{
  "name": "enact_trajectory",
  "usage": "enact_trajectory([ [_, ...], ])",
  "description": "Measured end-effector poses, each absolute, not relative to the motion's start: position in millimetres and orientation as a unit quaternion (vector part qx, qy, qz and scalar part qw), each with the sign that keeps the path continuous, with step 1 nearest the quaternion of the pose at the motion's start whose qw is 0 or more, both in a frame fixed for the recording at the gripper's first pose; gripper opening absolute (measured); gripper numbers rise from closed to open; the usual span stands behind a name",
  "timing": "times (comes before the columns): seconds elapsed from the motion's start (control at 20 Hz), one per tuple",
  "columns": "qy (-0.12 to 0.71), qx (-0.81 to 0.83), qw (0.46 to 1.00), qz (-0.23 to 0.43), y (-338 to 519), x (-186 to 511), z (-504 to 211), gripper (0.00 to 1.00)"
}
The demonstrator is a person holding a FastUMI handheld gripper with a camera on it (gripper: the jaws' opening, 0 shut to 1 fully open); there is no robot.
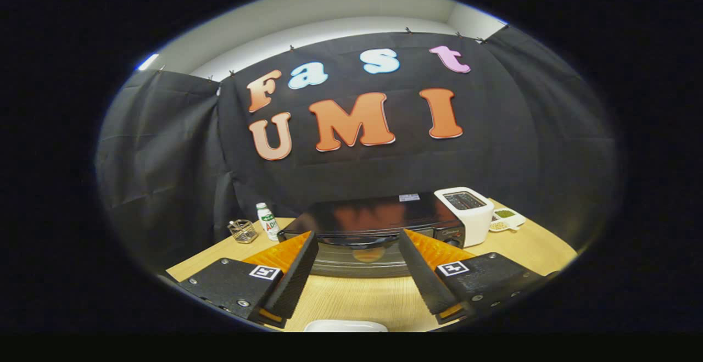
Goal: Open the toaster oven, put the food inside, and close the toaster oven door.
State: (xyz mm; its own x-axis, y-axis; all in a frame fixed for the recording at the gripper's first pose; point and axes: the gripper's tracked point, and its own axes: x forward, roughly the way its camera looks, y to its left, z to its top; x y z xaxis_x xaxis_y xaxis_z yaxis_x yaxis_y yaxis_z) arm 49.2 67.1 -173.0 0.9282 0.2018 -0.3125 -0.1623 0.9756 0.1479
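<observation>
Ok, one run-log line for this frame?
jaws: open, empty | toaster oven: door shut, beyond gripper | white toaster: right of oven | step: door not yet opened

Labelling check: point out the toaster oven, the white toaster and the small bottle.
toaster oven (379, 216): gripper view, on its dark top panel, beyond the open hand-held gripper (357, 244) fingers.
white toaster (469, 216): gripper view, on its front wall.
small bottle (268, 222): gripper view, on its labelled body.

Bare table (357, 301) between the spread fingers (299, 274), toaster oven (373, 230) blocking ahead — white toaster (467, 211) crowding its right
</observation>
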Motion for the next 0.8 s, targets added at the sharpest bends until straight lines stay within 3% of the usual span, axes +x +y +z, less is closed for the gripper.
enact_trajectory([
  [0.8,0.041,0.01,0.992,0.12,51.6,-76.1,-54.2,0.93],
])
